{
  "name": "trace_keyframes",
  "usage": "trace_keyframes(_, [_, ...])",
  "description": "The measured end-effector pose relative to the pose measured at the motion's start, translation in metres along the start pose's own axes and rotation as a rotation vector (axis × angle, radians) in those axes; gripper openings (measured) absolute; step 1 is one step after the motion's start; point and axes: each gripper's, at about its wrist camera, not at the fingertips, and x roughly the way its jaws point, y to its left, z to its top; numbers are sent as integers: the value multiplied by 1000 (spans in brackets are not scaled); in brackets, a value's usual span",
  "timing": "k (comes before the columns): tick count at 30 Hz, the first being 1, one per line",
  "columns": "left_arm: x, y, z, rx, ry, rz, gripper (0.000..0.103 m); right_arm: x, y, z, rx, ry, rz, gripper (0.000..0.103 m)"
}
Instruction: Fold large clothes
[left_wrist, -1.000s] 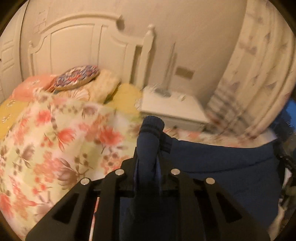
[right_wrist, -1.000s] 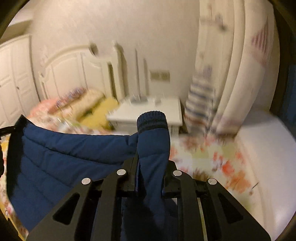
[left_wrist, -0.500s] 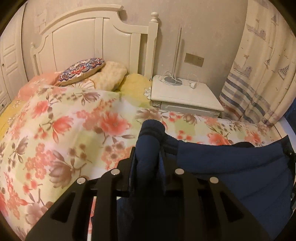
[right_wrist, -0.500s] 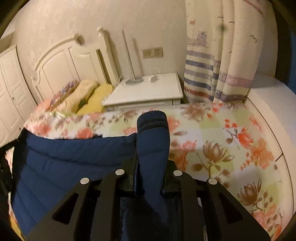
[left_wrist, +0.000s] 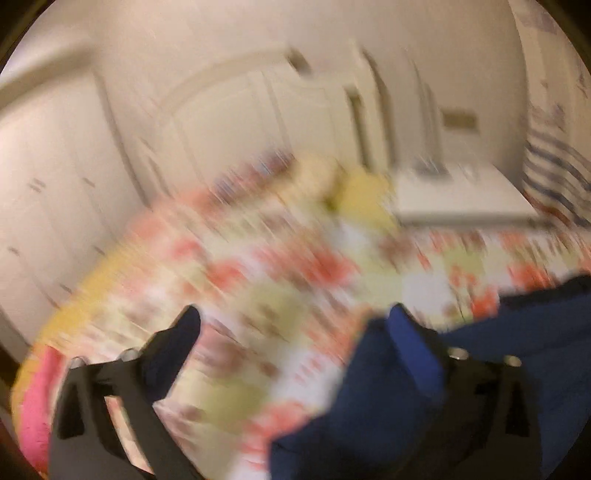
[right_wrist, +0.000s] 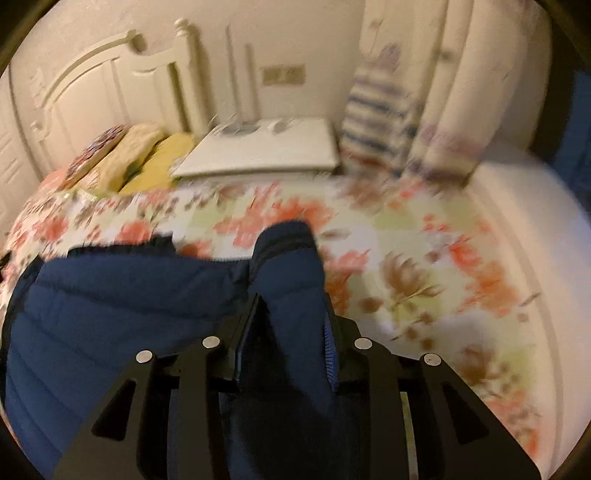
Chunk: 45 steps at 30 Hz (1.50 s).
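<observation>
- Left tool (left_wrist: 291, 321): jaws stand wide apart, having just been opening; half a second ago they were clamped on a sleeve cuff, and now only bedspread shows between them. The navy fabric lies against the right-hand finger (left_wrist: 410, 332), no longer pinched.
- Right tool (right_wrist: 288, 314): jaws nearly together, having just been opening slightly; the ribbed sleeve cuff (right_wrist: 284, 236) stands up between them. The pads look still in contact with it, so it reads as a loosening hold, not a full release.
- Navy padded jacket (right_wrist: 110, 302): body spread to the left of the right tool, lower than a moment ago and resting on the bed.
- Floral bedspread (right_wrist: 424, 258): bare ahead and to the right of the jacket.
- Nightstand (right_wrist: 266, 147), headboard (right_wrist: 110, 85), pillows: beyond, well apart from the work.
- Left view: heavily blurred, detail unreliable.
- Judgement: the jacket is laid down by its sleeves; the left side is let go, the right release is pending, and folding can then begin.
</observation>
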Motion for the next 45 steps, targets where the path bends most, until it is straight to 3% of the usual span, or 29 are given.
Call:
trace_keyframes(1, [-16,-2,6,-3,-56,12,101,-10,8,4,-9,-38,-11,24])
trace_keyframes(3, [-39,-14,17,26,-91,-55,101,-39,34,14,-53,-174,-4,30])
trace_keyframes(5, [-54,-36,23,96,-82,-132,101,-58,61,19,-95,-259,-19,96])
trace_keyframes(6, [-59,-50,24,141,-68,-169,101,-63,74,20,-124,-296,-52,99])
trace_keyframes(8, [-61,-68,20,189,-47,-209,101,-60,97,21,-200,-309,-88,99])
trace_keyframes(12, [-52,-83,2,217,16,-243,101,-46,109,12,-251,-248,-21,98])
trace_keyframes(16, [-46,-36,-19,132,117,-377,101,-50,78,-7,-226,-127,91,98])
trace_keyframes(18, [-50,11,-44,70,177,-464,101,-63,49,-31,-186,-86,176,98])
trace_keyframes(23, [-68,98,-123,30,254,-571,101,-92,-35,-128,-72,12,299,98])
trace_keyframes(25, [-75,118,-152,26,278,-579,101,-103,-52,-164,-46,30,321,98])
trace_keyframes(29, [-84,121,-187,26,276,-612,101,-113,-58,-209,-17,39,384,98])
trace_keyframes(33, [-81,100,-179,-16,255,-678,100,-109,-28,-208,-66,20,397,99])
trace_keyframes(34, [-76,92,-177,-16,275,-677,97,-108,-22,-204,-88,9,377,99])
trace_keyframes(36, [-68,79,-175,-37,320,-715,75,-107,-13,-202,-99,0,371,89])
trace_keyframes(37, [-73,77,-175,-36,312,-719,70,-110,-14,-203,-104,-10,371,81])
trace_keyframes(39, [-85,77,-178,-4,283,-701,43,-118,-14,-209,-133,-30,352,62])
trace_keyframes(41, [-98,81,-183,12,266,-701,35,-131,-19,-220,-130,-40,367,47])
trace_keyframes(45, [-120,90,-197,34,268,-719,34,-157,-23,-242,-132,-44,377,41])
